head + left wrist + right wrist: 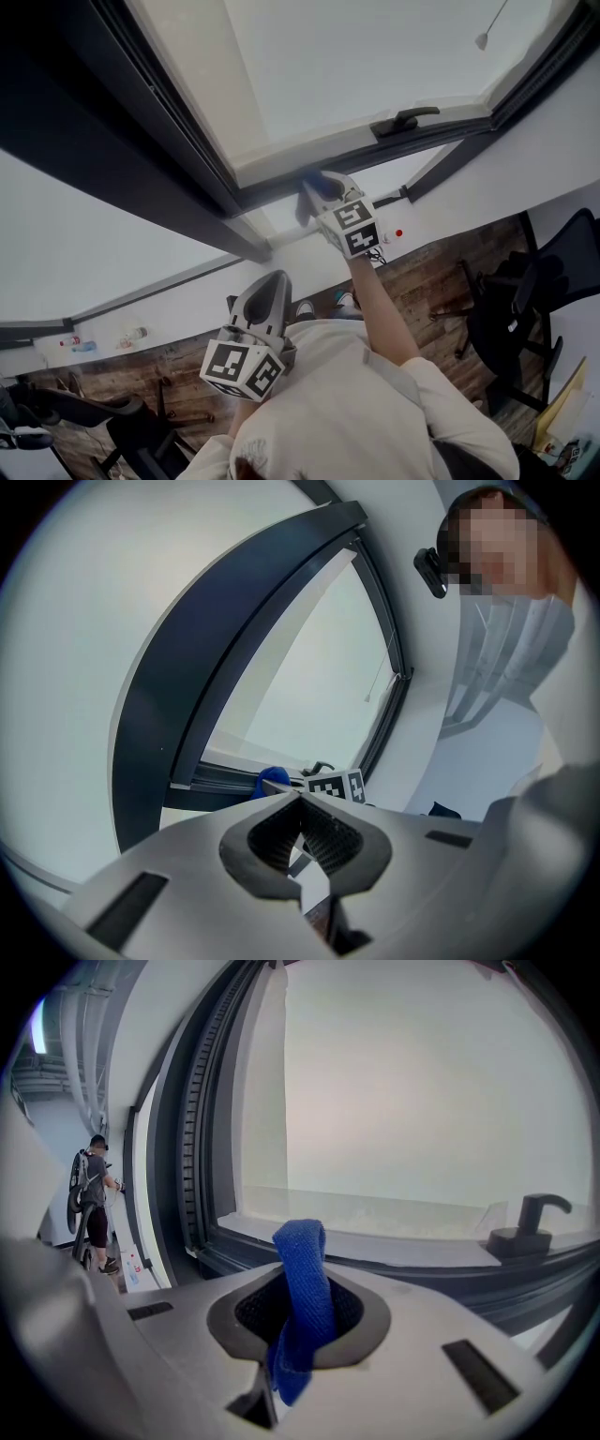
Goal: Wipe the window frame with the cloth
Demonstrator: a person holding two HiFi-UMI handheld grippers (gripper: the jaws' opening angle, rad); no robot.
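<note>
One window frame [187, 178]. On it, one handle [405, 120]; against it, one blue cloth [302, 1288]. Two tools: left tool [275, 279], right tool [314, 192]. Below the frame, two chairs: black office chair [520, 309], second chair [112, 422].

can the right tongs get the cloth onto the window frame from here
Probably yes: the right tongs, shut on the cloth, sit right by the window frame with nothing visible between them.
</note>
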